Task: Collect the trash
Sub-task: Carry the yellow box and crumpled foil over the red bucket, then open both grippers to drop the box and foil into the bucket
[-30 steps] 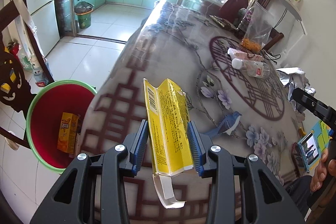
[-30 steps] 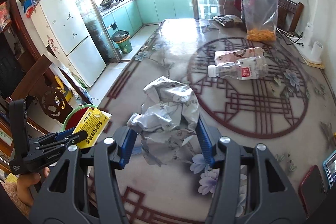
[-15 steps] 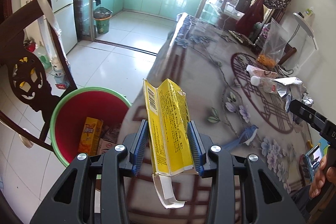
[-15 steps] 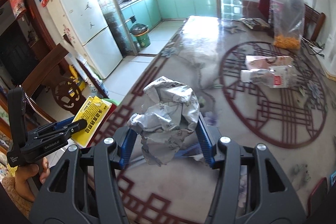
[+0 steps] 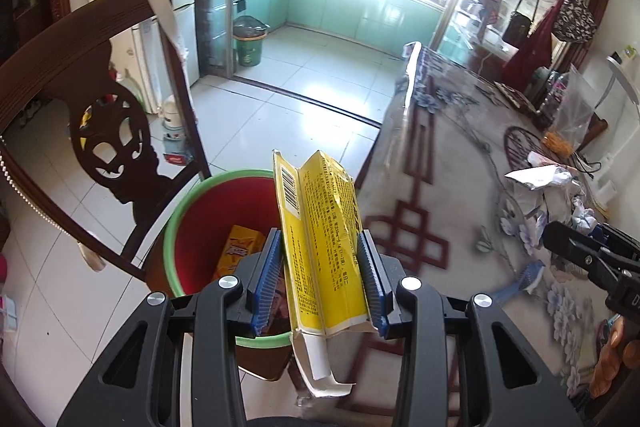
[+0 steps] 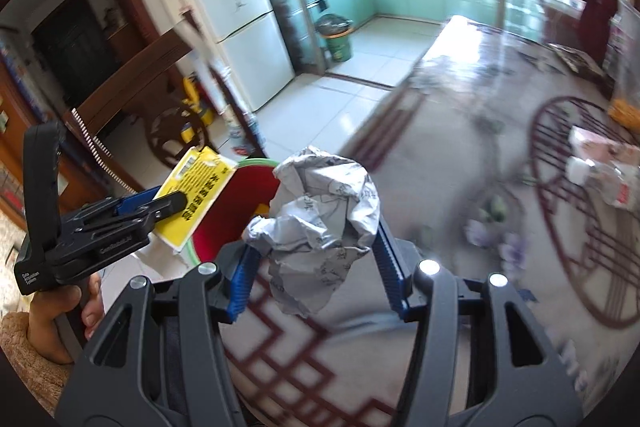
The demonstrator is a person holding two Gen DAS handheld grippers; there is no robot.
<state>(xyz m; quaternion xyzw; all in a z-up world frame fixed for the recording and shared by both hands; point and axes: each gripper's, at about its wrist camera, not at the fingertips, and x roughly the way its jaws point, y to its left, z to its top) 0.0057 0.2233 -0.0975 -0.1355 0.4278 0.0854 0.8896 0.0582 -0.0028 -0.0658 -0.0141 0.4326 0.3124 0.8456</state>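
My left gripper is shut on a flattened yellow carton and holds it over the near rim of a red bin with a green rim beside the table. An orange packet lies inside the bin. My right gripper is shut on a crumpled grey paper ball above the table's edge, close to the bin. The left gripper and yellow carton show in the right wrist view. A plastic bottle lies on the table.
A dark wooden chair stands left of the bin. The patterned table holds a clear bag of orange snacks and a pink carton. A green bin stands by the kitchen door near the fridge.
Both grippers have swung left, away from the table's middle toward the red bin. The yellow carton is now over the bin's rim; the paper ball has come near the table's edge.
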